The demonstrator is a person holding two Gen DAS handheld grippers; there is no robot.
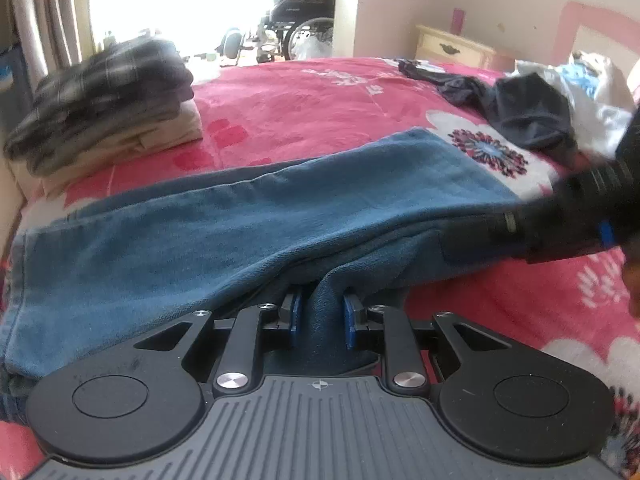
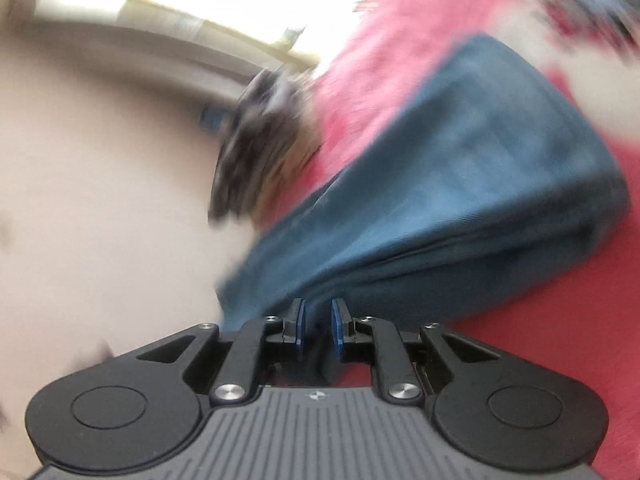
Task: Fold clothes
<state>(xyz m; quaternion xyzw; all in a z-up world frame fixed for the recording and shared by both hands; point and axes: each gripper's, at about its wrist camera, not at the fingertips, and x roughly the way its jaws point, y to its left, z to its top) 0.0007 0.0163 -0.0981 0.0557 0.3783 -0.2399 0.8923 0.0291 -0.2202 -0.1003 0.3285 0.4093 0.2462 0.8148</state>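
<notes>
Left gripper [image 1: 319,320] angled down, pinching blue jeans [image 1: 240,232], right gripper [image 2: 318,328] rolled, pinching same.

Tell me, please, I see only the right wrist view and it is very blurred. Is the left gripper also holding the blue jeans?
Observer: Yes. The left gripper is shut on a bunched fold of the blue jeans, with cloth squeezed between its blue pads.
Operator: What else lies on the bed?
Observer: A dark garment lies crumpled at the far right of the pink floral bedspread, beyond the jeans.
Operator: Is anything folded already?
Observer: A stack of folded clothes sits at the far left, plaid on top and beige under it.
Operator: Can you see my right gripper?
Observer: Yes, the right gripper enters the left view from the right edge, at the jeans.
</notes>
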